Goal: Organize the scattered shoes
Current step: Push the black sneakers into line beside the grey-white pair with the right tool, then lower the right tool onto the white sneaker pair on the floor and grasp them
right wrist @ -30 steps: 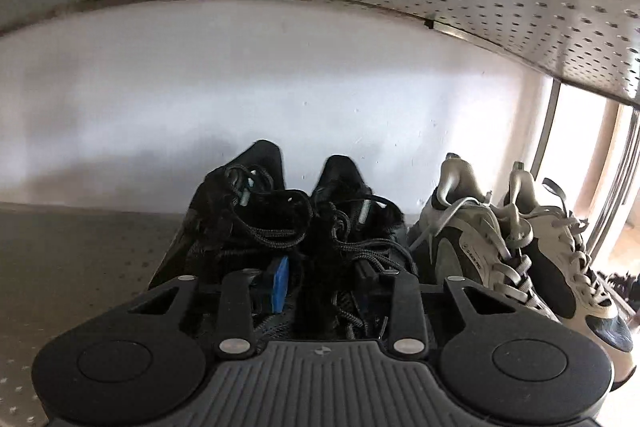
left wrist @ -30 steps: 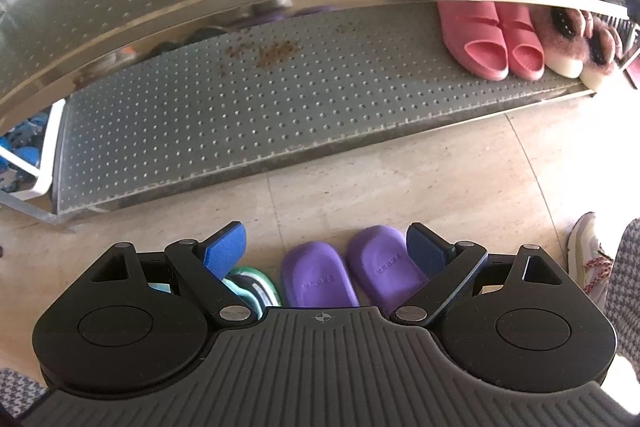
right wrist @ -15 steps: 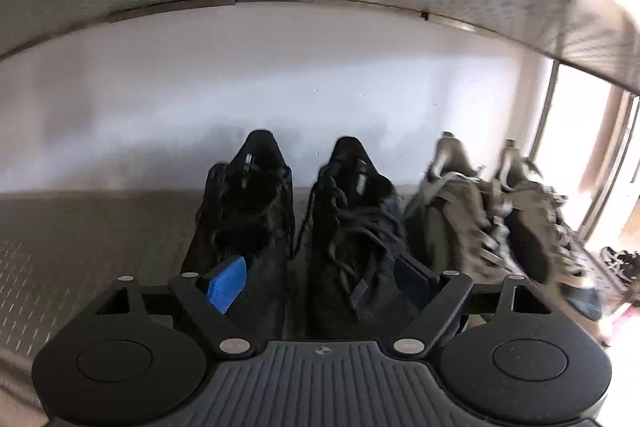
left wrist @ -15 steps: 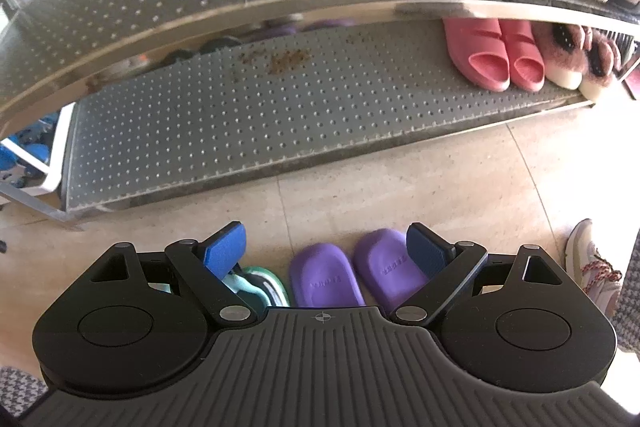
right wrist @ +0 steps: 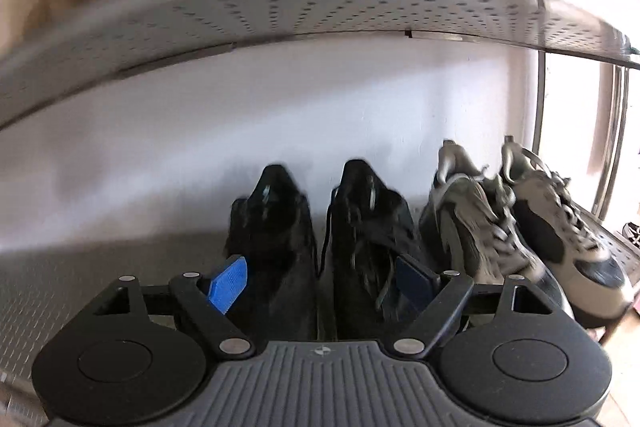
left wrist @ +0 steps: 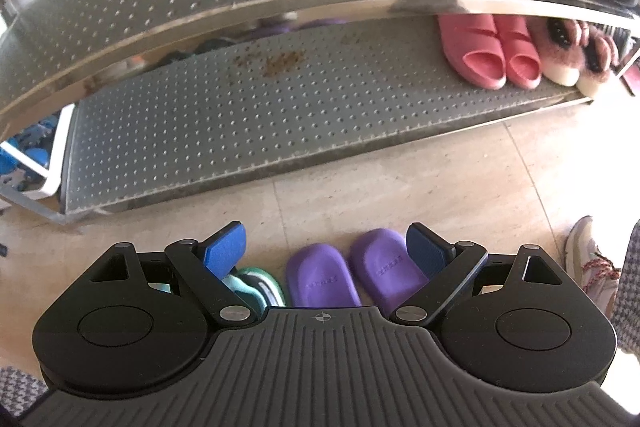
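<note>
So my left tool (left wrist: 324, 251) is hanging over the floor with its fingers spread wide and nothing between the pads. Right under it are the purple slippers (left wrist: 352, 275) side by side on the tiles, and a teal slipper (left wrist: 256, 281) sits just to their left, half hidden behind my blue pad. That's my first worry: if I drop down as is, the left pad could catch the teal one and I'd drag the wrong thing, or pinch one purple slipper and kick its twin away. The lower shelf (left wrist: 240, 131) in front has plenty of bare room, but its front edge looks like a lip a floppy sole could snag on. The pink slippers (left wrist: 492, 55) and the fuzzy slippers (left wrist: 576, 55) are already parked at the far right of it.

Over on my right tool (right wrist: 322, 281), the jaws have just been opening and now stand apart. The black sneakers (right wrist: 320, 235) are sitting on the middle shelf (right wrist: 48, 291) against the wall, still framed between my pads, though I don't think the pads are pressing on them. The laces look loose, so pulling straight back could hook one and tug a shoe off the edge. The grey sneakers (right wrist: 520, 227) are packed in right beside them, so a sloppy sideways exit would shove those toward the shelf end. The picture is blurry too, so I can't tell how much clearance I've really got.
</note>
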### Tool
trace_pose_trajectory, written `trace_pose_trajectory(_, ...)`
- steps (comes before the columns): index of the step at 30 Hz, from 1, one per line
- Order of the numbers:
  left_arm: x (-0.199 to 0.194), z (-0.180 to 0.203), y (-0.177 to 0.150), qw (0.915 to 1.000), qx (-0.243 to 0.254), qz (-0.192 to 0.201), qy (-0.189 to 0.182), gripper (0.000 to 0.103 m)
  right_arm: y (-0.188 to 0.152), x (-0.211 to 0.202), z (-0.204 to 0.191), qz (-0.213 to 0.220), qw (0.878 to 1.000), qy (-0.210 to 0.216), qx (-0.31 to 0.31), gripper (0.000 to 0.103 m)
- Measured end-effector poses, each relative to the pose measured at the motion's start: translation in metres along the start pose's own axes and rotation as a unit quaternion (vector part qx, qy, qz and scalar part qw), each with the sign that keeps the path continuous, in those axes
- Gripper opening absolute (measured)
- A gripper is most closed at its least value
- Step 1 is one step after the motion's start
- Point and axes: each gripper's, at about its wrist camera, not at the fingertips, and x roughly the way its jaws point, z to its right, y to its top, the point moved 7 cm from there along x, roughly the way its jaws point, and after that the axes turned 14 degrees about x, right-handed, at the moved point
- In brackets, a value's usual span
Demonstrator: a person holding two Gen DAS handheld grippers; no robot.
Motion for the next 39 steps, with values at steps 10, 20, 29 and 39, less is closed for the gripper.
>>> trace_pose_trajectory(10, 0.014, -0.01, -0.004, 0.9997, -0.007, -0.022, 0.001, 0.091, -0.015, 0.069, -0.001, -0.028, 0.998, -0.052, -0.036, 0.068)
trace_pose_trajectory(20, 0.008, -0.004, -0.003, 0.9999, -0.004, -0.015, -0.005, 0.091, -0.01, 0.045, -0.01, -0.084, 0.984, -0.065, -0.145, 0.035)
trace_pose_trajectory(29, 0.005, -0.016, -0.006, 0.9998, -0.003, -0.014, 0.015, 0.091, -0.008, 0.022, -0.01, -0.078, 0.988, -0.055, -0.119, 0.078)
trace_pose_trajectory(39, -0.02, -0.039, -0.025, 0.9981, 0.002, -0.013, 0.06, 0.091, -0.081, -0.124, -0.025, -0.12, 0.989, -0.026, -0.086, 0.095)
